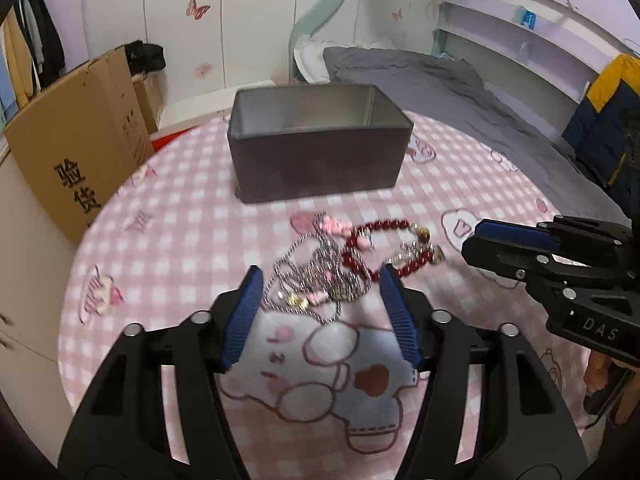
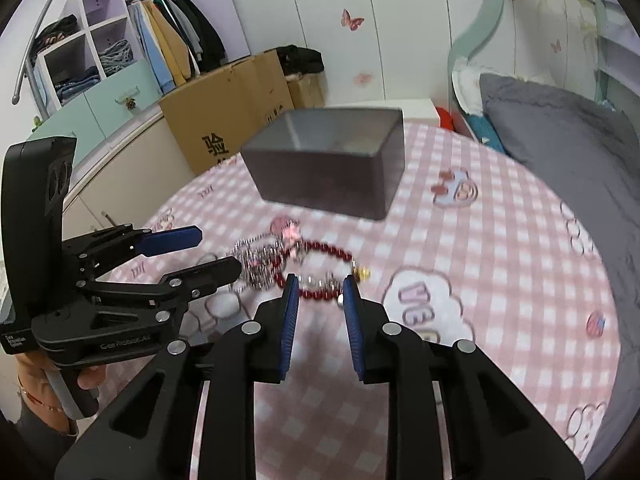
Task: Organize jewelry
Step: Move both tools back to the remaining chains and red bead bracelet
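While both grippers hang spread and empty, grey box point(image 1: 316, 168) lies long axis crosswise behind jewelry heap point(image 1: 344, 264).

Open rectangular grey metal tin point(image 1: 316, 160) on the pink checked fleece blanket point(image 1: 180, 240), tangled heap of silver chains and red bead bracelets point(image 1: 344, 264) just before it, brown cardboard box point(image 1: 80, 148) left, grey-sheeted bed point(image 1: 460, 92) behind right

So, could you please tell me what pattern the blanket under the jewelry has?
The blanket is pink-and-white checked with cartoon figures, clearest in the right wrist view.
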A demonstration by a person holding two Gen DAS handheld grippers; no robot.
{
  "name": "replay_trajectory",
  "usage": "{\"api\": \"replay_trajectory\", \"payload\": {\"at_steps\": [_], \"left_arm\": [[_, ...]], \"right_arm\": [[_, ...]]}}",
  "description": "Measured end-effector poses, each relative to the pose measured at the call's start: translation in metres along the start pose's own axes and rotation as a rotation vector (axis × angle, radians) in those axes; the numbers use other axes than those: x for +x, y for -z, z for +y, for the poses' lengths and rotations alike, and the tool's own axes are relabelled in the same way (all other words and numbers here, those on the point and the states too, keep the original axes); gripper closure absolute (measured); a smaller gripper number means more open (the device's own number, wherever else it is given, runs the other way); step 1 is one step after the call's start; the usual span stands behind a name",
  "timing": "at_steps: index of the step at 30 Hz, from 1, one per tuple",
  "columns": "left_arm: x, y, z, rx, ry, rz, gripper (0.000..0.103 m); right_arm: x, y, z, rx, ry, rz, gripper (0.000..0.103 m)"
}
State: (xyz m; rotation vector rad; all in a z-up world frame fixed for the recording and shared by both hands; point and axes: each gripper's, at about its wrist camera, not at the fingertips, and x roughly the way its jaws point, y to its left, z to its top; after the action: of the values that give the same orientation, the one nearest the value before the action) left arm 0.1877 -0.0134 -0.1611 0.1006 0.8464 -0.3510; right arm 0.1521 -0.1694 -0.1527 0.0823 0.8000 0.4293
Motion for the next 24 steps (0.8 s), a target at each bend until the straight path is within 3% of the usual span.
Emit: {"api": "replay_trajectory", "payload": {"at_steps": [7, 12, 16, 21, 23, 24], "left_arm": [[0.011, 0.006, -0.010, -0.001, 0.000, 0.021, 0.067], [0.017, 0.004, -0.017, 0.022, -0.013, 0.026, 0.068], [0.023, 0.004, -0.020, 0.041, -0.024, 0.049, 0.078], [0.023, 0.004, -0.018, 0.038, -0.024, 0.043, 0.081], [0.020, 0.004, -0.015, 0.022, -0.002, 0.034, 0.087], [0.017, 0.004, -0.013, 0.013, 0.018, 0.031, 0.097]], "right_arm": [[0.001, 0.011, -0.006, 0.027, -0.010, 0.017, 0.080], [0.004, 0.012, -0.010, 0.037, -0.019, 0.018, 0.078], [0.005, 0.012, -0.012, 0.043, -0.025, 0.020, 0.077], [0.005, 0.011, -0.014, 0.047, -0.026, 0.022, 0.075], [0.006, 0.011, -0.014, 0.047, -0.027, 0.023, 0.075], [0.006, 0.011, -0.014, 0.045, -0.027, 0.024, 0.075]]}}
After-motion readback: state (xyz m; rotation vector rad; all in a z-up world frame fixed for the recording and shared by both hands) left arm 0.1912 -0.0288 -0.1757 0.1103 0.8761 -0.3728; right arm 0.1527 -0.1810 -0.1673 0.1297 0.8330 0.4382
